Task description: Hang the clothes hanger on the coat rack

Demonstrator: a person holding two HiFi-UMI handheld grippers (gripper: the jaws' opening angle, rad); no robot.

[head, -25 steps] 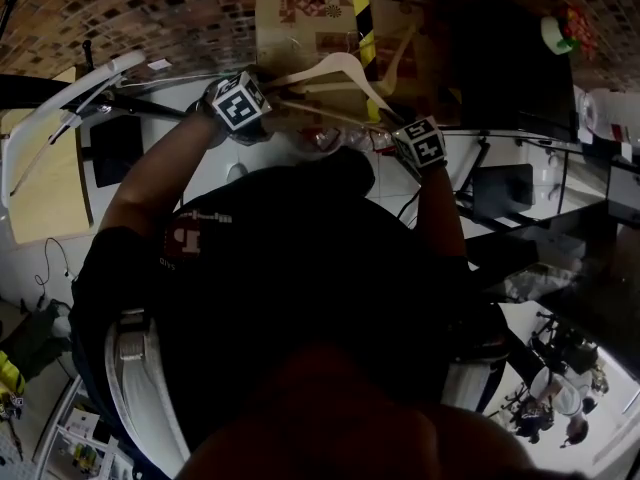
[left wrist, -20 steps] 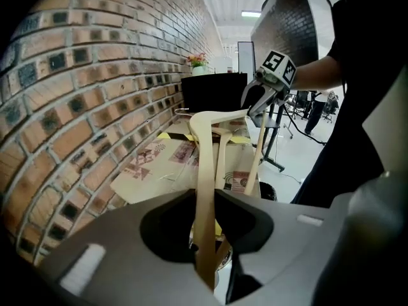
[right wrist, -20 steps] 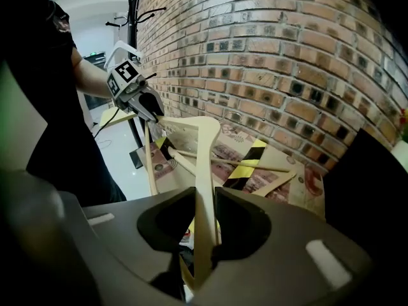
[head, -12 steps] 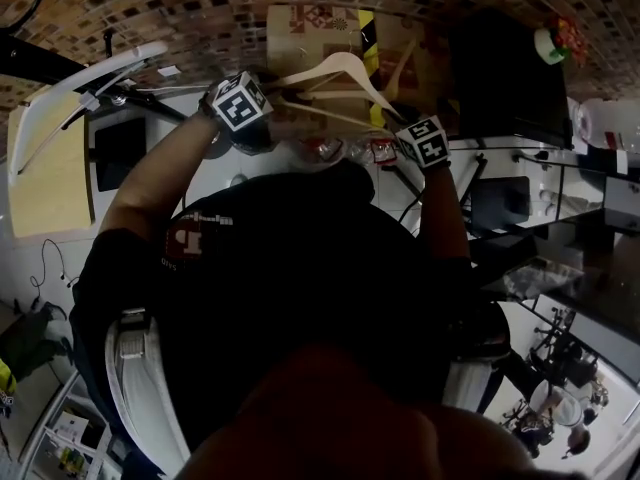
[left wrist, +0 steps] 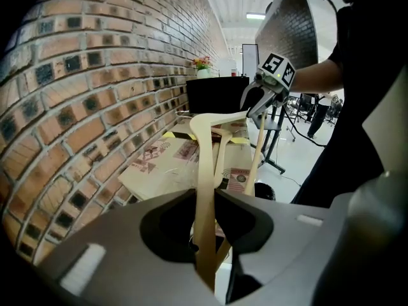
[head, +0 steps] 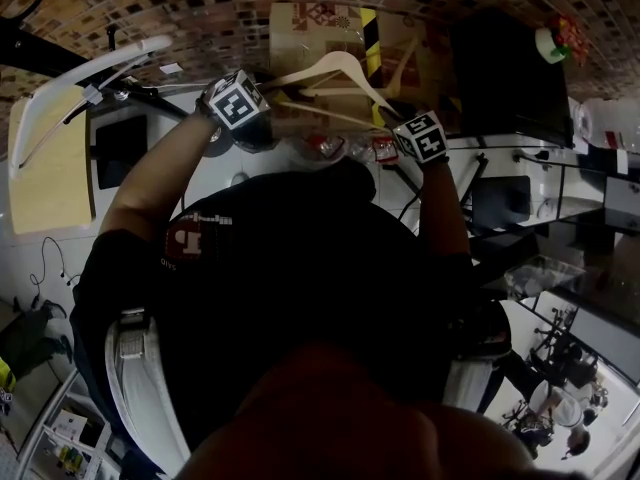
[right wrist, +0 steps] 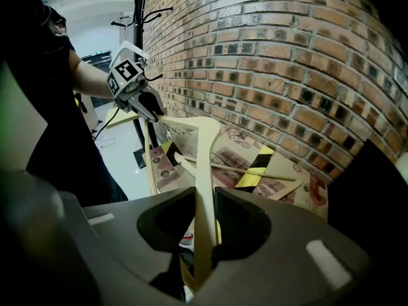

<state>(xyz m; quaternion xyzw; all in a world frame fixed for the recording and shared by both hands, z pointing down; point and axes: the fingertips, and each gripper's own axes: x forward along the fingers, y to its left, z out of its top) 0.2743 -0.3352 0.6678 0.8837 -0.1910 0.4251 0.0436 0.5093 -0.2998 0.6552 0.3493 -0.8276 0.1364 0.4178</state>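
Wooden hanger (head: 345, 61) clamped: left tongs (left wrist: 205, 199), right tongs (right wrist: 204, 199); cardboard box (head: 300, 28) beyond.

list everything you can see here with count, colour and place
clothes hanger: 1, pale wood, in the air between both tools
cardboard box: 1, tan with yellow-black tape, at the foot of the wall
brick wall: 1, brown, behind the box
coat rack: 1, black, standing by the wall
screen: 1, black, beyond the box
shirt: 1, black, on the person
left tool: 1, grey, shut on one hanger end
right tool: 1, grey, shut on the other end
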